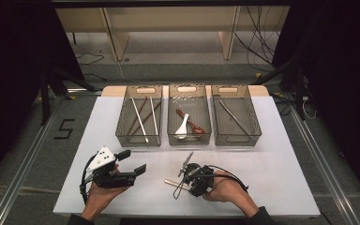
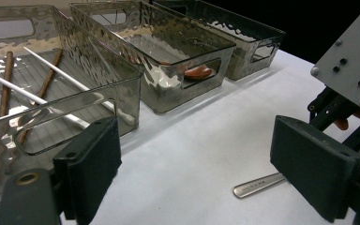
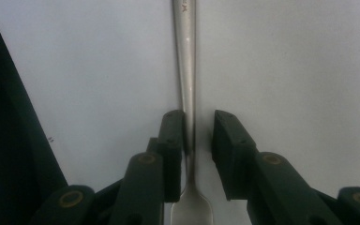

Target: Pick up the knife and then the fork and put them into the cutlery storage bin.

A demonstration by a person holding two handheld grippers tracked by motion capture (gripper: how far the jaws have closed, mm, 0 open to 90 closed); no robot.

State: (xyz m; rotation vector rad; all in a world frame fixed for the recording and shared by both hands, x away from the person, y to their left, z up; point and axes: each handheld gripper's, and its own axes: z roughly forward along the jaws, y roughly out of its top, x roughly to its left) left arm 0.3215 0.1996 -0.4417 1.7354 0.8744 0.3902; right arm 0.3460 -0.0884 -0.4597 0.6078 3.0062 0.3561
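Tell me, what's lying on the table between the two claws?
The metal utensil's handle. In the left gripper view it pokes out across the bare white table from under the right claw, towards the left claw. Nothing else lies there.

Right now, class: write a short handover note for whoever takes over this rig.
Left gripper: open, holding nothing, raised over the table.
Right gripper: jaws astride the metal utensil lying on the table, one pad at its handle, a gap at the other; not yet gripped.
Done: chopsticks, spoons and a metal piece lie in the three bins.
Left: grip, lift, bin it.
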